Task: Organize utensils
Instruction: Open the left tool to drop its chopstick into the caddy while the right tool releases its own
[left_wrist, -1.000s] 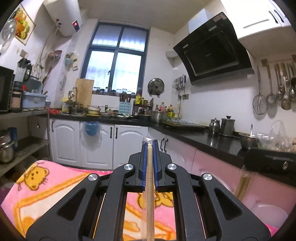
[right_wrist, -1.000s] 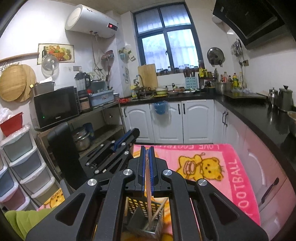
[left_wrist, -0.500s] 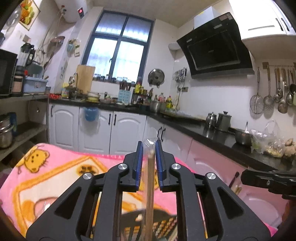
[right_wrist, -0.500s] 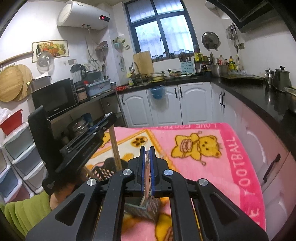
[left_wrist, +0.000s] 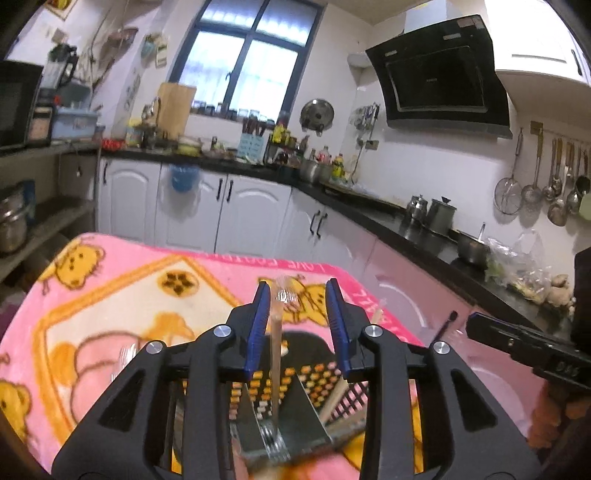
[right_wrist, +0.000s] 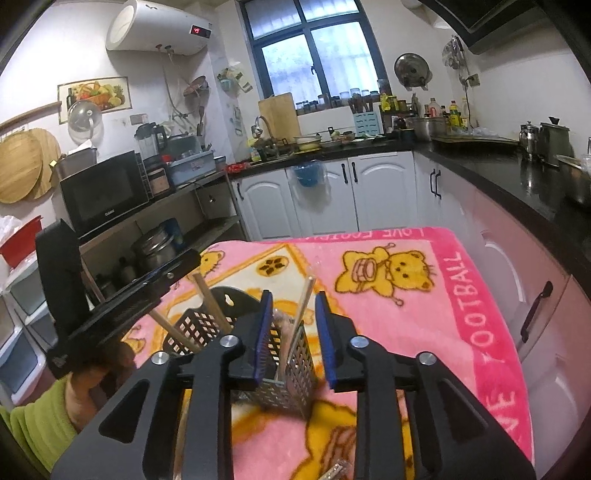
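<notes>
A perforated utensil caddy (left_wrist: 317, 380), with a black basket part (right_wrist: 199, 325) and a metal mesh part (right_wrist: 299, 369), stands on the pink bear blanket (left_wrist: 110, 295). My left gripper (left_wrist: 297, 295) hangs just over it, jaws opening. A thin wrapped stick (left_wrist: 275, 350) stands loose between the pads, close to the left one, its lower end down in the caddy. My right gripper (right_wrist: 293, 306) is also opening above the mesh part. A second wrapped stick (right_wrist: 301, 321) leans free between its pads inside the caddy. Wooden chopsticks (right_wrist: 208, 304) stick out of the black part.
The other gripper shows in each view: the right one (left_wrist: 532, 354), the left one (right_wrist: 110, 295) with a hand in a green sleeve (right_wrist: 37, 424). Black counters and pale cabinets (right_wrist: 517, 295) run along the right. Shelves with a microwave (right_wrist: 103, 192) stand left.
Both grippers came down over the caddy and their jaws parted. The sticks they were pinching now stand loose in the caddy.
</notes>
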